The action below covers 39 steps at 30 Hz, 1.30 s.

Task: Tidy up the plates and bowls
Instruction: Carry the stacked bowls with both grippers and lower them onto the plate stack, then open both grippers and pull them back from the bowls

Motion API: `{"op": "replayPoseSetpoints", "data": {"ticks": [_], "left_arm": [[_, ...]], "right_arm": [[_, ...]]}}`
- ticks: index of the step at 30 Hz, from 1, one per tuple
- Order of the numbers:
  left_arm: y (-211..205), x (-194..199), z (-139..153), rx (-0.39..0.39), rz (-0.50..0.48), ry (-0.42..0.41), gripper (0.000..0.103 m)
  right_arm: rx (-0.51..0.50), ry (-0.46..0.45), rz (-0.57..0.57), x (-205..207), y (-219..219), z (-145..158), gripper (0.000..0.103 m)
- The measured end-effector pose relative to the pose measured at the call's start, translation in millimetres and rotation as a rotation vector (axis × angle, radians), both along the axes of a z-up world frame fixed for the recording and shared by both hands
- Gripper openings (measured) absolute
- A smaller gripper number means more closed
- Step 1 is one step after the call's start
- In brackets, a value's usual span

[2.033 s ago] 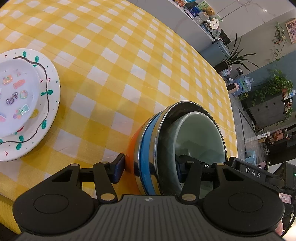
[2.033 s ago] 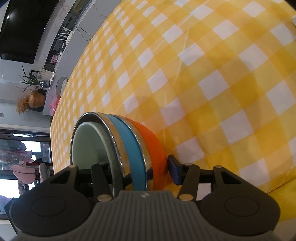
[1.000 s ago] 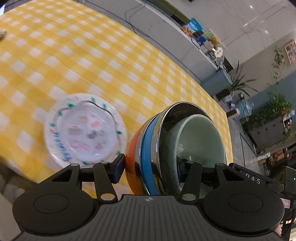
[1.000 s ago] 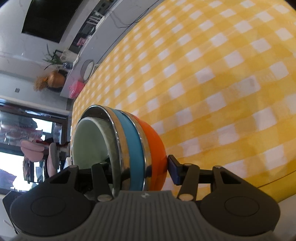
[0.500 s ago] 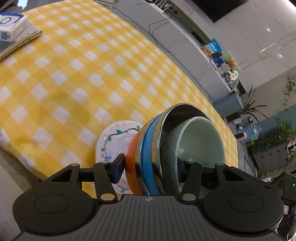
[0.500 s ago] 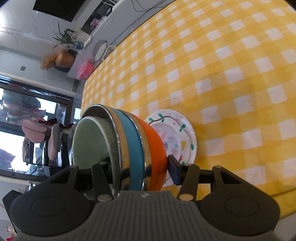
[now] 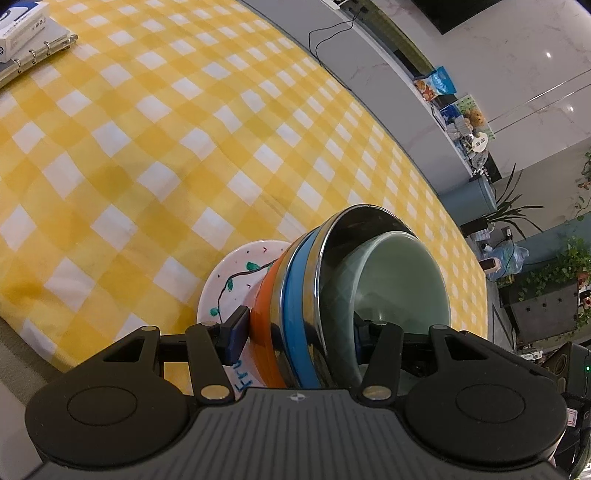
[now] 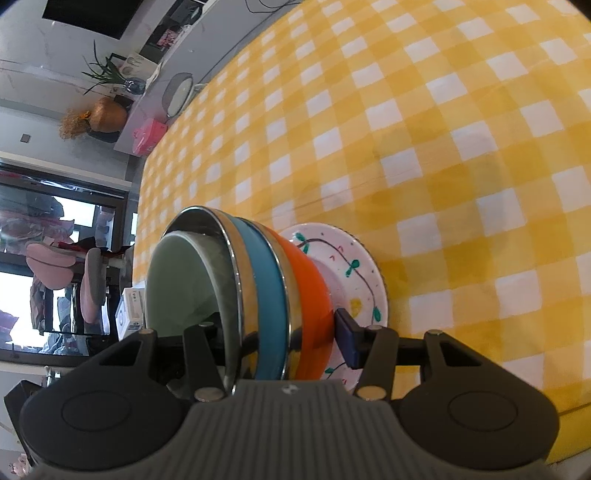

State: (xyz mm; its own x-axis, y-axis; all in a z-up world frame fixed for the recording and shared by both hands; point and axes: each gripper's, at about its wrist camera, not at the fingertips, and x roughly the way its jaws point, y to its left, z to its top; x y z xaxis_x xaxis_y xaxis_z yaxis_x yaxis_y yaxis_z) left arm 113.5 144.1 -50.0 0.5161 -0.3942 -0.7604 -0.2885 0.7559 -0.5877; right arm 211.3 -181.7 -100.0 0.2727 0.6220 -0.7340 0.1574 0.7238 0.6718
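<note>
While both pairs of tongs gripped the same stack of nested bowls (image 7: 332,295) from opposite sides, the left tongs (image 7: 299,332) had one blue pad against the orange outer bowl (image 7: 266,314) and the other finger inside the pale green inner bowl (image 7: 399,280). The right tongs (image 8: 280,332) mirrored that hold, their blue pad pressed to the orange wall and the opposite finger within the green bowl. Each pair stood at a middling spread, closed on the stack's rim. Between the orange and green bowls sat a blue bowl (image 7: 299,295) and a shiny steel one (image 7: 334,236), all tipped on edge toward the cameras. Just beneath and behind the stack lay a white plate (image 8: 354,266) painted with a dark vine and green leaves; whether the bowls touched it could not be told. The plate rested near the edge of the surface (image 7: 147,147), which was covered with a yellow and white checked cloth. At the far left corner lay a ring binder (image 7: 29,51) with a small white box (image 7: 18,26) on it.
</note>
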Motion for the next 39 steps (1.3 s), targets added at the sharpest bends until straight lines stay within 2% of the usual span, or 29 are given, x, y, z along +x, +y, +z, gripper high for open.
{"op": "replayPoseSetpoints", "data": {"ticks": [8,12,20,23,26,27,32,39], "left_arm": [[0,2,-8,0.004,-0.001,0.010,0.058],[-3,2,-7,0.033,-0.006,0.004,0.058],[-3,0,-7,0.028,0.000,0.006,0.058],[-4,-1,-6,0.034,0.009,-0.001,0.059],[-3,-2,-2,0.033,0.019,-0.017,0.064],[-2,-3,0,0.037,0.024,-0.025,0.066],[-7,-8,19,0.109,0.043,-0.097,0.067],[-29,-22,59,0.271,0.017,-0.233,0.067]], "right_arm": [[-0.007,0.016,0.004,2,-1,-8,0.051],[-0.004,0.027,0.009,1,0,-13,0.052],[-0.004,0.012,0.021,0,2,-13,0.054],[0.009,-0.007,0.027,-1,3,-10,0.062],[0.007,-0.021,0.022,-3,1,-6,0.065],[0.005,-0.026,0.017,-3,0,-4,0.070],[0.001,-0.063,0.005,-8,-6,5,0.072],[-0.034,-0.152,0.006,-21,-12,31,0.075]]}}
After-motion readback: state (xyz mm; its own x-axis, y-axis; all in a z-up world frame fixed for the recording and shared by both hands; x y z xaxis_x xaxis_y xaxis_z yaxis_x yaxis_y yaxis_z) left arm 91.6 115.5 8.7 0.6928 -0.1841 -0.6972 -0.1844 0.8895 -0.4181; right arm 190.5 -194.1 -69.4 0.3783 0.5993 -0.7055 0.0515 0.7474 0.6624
